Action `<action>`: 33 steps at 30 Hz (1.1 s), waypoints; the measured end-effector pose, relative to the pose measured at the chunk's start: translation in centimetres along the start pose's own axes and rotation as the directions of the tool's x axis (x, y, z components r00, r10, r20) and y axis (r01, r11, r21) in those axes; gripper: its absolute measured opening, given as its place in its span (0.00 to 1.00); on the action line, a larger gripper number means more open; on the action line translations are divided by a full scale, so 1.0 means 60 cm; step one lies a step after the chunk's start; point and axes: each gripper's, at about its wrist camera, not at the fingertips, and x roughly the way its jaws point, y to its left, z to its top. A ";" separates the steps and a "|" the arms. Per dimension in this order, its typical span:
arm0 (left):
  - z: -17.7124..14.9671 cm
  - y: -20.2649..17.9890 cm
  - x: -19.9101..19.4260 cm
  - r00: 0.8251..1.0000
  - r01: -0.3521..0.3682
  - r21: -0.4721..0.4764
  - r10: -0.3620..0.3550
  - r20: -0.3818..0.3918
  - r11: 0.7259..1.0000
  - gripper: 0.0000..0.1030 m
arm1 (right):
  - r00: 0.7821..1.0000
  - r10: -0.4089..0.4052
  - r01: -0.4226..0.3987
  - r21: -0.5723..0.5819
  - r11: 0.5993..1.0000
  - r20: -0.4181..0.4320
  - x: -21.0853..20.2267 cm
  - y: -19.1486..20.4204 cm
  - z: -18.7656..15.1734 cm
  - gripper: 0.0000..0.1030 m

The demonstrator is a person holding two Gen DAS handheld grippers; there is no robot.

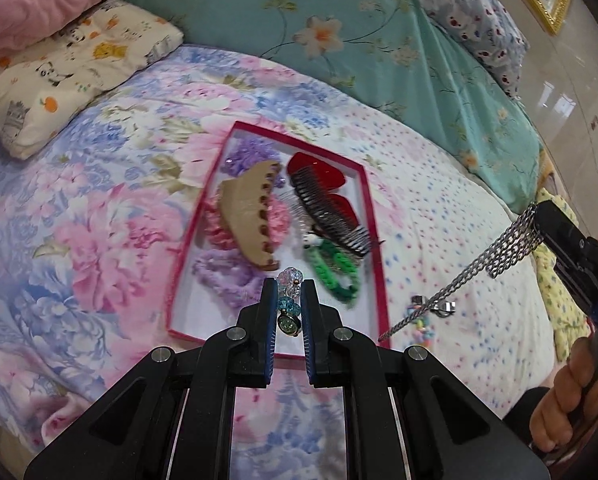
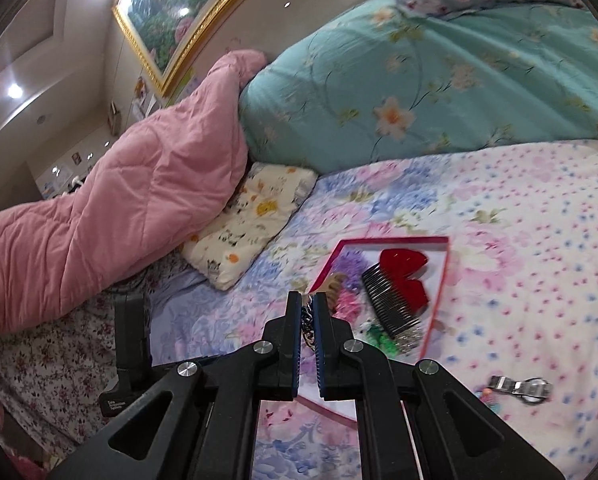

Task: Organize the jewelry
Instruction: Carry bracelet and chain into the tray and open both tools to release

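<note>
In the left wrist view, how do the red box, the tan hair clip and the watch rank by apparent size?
1. red box
2. tan hair clip
3. watch; it is partly hidden behind the hanging chain.

Left tongs point(image 1: 288, 300) nearly closed, apparently pinching; right tongs point(image 2: 307, 312) clamped, held higher alongside.

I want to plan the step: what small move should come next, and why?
Probably lower the left gripper and open its jaws: its beaded bracelet hangs over the red-rimmed box, while the right gripper holds the silver chain beside it.
</note>
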 end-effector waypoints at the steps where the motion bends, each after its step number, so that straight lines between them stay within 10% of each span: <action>1: -0.001 0.006 0.003 1.000 -0.003 -0.004 0.003 -0.002 1.000 0.09 | 1.000 0.003 -0.003 -0.002 1.000 -0.010 0.008 0.002 -0.004 0.05; 33: -0.023 0.085 0.102 0.989 -0.102 -0.036 0.098 -0.107 0.994 0.10 | 0.940 -0.003 0.043 0.109 0.993 -0.342 0.221 -0.074 -0.144 0.05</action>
